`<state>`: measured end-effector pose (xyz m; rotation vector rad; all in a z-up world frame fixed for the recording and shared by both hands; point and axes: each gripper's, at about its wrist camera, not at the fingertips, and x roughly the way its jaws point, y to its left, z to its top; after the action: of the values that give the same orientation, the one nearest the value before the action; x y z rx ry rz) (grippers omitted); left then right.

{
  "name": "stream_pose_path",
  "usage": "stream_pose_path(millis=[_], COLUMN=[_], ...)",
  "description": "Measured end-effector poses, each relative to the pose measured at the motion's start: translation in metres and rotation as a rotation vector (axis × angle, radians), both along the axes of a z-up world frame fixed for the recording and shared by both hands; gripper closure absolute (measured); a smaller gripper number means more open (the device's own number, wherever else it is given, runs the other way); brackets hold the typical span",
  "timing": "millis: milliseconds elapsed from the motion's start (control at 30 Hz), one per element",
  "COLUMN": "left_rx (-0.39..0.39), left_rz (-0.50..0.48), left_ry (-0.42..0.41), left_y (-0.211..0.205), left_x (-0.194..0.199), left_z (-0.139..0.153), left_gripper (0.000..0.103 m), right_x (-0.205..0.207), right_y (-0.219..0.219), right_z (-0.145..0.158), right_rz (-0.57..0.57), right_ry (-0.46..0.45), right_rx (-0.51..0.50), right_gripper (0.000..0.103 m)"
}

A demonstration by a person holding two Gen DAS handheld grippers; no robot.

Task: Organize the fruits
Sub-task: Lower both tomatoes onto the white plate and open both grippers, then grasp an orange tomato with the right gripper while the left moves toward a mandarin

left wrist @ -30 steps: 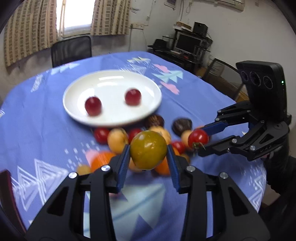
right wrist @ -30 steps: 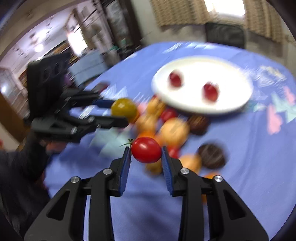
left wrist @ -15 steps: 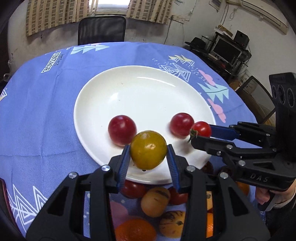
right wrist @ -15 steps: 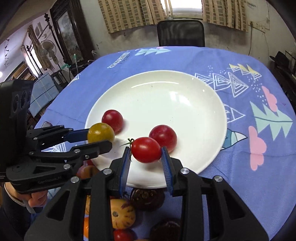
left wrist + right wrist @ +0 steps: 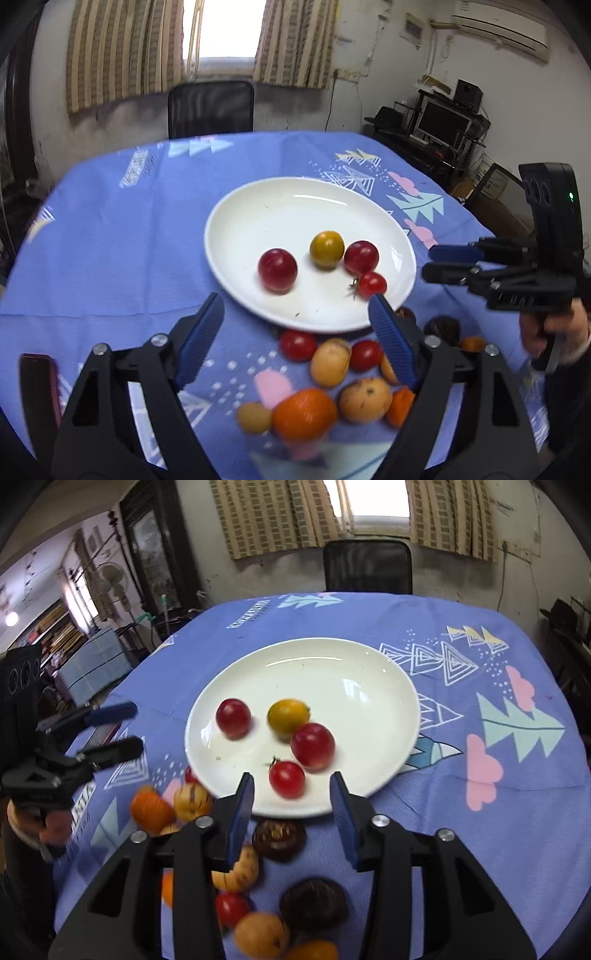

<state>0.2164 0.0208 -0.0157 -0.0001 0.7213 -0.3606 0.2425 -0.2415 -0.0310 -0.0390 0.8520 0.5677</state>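
Observation:
A white plate (image 5: 236, 206) on the blue tablecloth holds a yellow tomato (image 5: 326, 249), two dark red fruits (image 5: 277, 270) (image 5: 361, 256) and a small stemmed cherry tomato (image 5: 372, 284). My left gripper (image 5: 295, 308) is open and empty, just short of the plate's near rim. My right gripper (image 5: 292, 788) is also open and empty at the near rim (image 5: 391, 686), with the cherry tomato (image 5: 287, 778) lying just beyond its fingertips. Each view shows the other gripper beside the plate: right gripper (image 5: 434, 264), left gripper (image 5: 131, 728).
Loose fruit lies in front of the plate: an orange (image 5: 304, 413), yellowish loquats (image 5: 330, 362), red tomatoes (image 5: 297, 345) and dark brown fruits (image 5: 279, 839). A black chair (image 5: 210, 109) stands beyond the table. A dark red flat object (image 5: 38, 387) lies at the left.
Both grippers have opened and let go: the yellow tomato and the cherry tomato now rest on the plate. Both grippers have drawn back toward the near rim.

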Motion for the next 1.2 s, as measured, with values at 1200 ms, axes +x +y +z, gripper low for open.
stream_pose_path(millis=[1200], left_rx=[0.165], left_rz=[-0.221], left_ry=[-0.003], left_y=[-0.018], left_x=[-0.064], left_z=[-0.050], left_gripper=[0.019], right_x=[-0.073], right_y=[-0.038], right_z=[-0.067], right_rz=[0.280], right_ry=[0.049], right_rx=[-0.182], right_gripper=[0.057])
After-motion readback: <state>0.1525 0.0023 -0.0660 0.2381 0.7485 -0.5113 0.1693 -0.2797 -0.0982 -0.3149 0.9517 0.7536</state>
